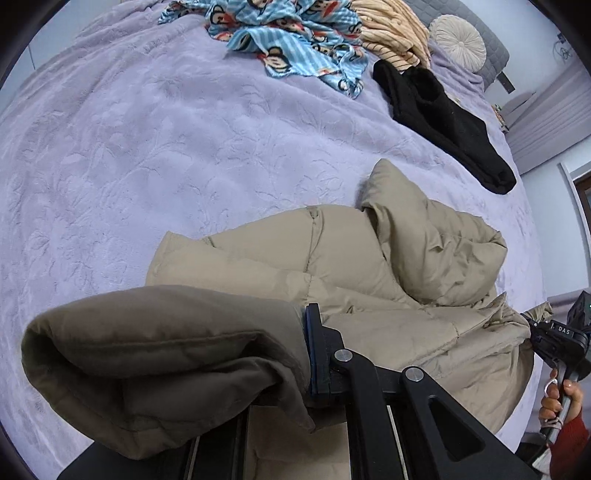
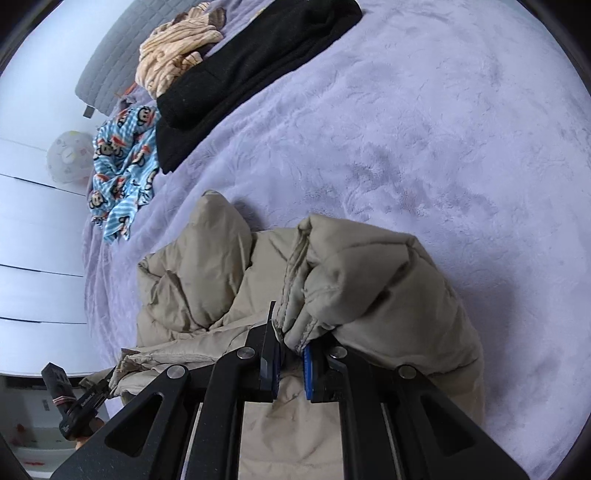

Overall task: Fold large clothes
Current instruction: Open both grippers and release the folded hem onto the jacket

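A beige puffer jacket [image 1: 369, 266] lies bunched on the lilac bed cover [image 1: 147, 166]. My left gripper [image 1: 295, 362] is shut on a thick fold of the jacket, which drapes over and hides its left finger. In the right wrist view my right gripper [image 2: 290, 354] is shut on a seamed edge of the same jacket [image 2: 369, 288], the fabric pinched between the blue pads. The right gripper also shows at the right edge of the left wrist view [image 1: 554, 339], and the left gripper at the lower left of the right wrist view [image 2: 85, 402], each holding a jacket corner.
A black garment [image 1: 443, 122], a blue monkey-print garment [image 1: 291, 40] and a striped cream garment [image 1: 391, 33] lie at the far side of the bed. A round cushion [image 1: 458, 40] rests by the grey headboard [image 1: 484, 29]. White cabinets [image 2: 33, 240] stand beside the bed.
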Tool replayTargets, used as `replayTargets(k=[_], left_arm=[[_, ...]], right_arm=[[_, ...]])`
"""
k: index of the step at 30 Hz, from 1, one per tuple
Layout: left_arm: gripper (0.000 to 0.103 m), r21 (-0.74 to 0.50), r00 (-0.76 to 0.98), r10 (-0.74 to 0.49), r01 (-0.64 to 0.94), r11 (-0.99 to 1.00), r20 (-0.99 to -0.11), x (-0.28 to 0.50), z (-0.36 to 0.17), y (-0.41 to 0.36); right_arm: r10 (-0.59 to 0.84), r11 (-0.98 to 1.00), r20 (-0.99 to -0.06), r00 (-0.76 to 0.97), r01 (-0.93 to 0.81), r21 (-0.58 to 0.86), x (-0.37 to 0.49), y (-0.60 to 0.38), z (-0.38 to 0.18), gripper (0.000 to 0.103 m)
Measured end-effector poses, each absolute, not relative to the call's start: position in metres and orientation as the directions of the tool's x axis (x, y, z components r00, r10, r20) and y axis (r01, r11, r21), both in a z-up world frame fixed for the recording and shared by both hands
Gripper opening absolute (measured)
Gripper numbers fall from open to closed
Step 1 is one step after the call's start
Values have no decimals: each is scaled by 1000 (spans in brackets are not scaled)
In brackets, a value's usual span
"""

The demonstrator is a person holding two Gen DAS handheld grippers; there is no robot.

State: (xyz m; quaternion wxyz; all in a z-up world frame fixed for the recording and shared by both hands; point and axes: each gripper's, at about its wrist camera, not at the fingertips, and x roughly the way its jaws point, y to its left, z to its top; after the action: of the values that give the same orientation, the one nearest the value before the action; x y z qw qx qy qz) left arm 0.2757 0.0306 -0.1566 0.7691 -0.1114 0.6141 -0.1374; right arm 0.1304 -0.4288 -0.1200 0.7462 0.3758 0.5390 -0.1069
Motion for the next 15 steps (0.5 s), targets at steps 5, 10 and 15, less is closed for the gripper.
replayTargets(k=[5, 10, 15], left_arm=[[11, -349, 180, -347, 23, 937, -920, 283, -172, 32], [22, -329, 225, -338, 78, 941, -914, 269, -139, 34], [88, -268, 376, -289, 107, 957, -881, 247, -91, 46]], right_arm=[[262, 670, -894, 363, 598, 439, 144, -431, -148, 10], [268, 674, -894, 359, 593, 440, 144, -431, -141, 11], [290, 668, -866, 407, 562, 488, 133, -430, -118, 38]])
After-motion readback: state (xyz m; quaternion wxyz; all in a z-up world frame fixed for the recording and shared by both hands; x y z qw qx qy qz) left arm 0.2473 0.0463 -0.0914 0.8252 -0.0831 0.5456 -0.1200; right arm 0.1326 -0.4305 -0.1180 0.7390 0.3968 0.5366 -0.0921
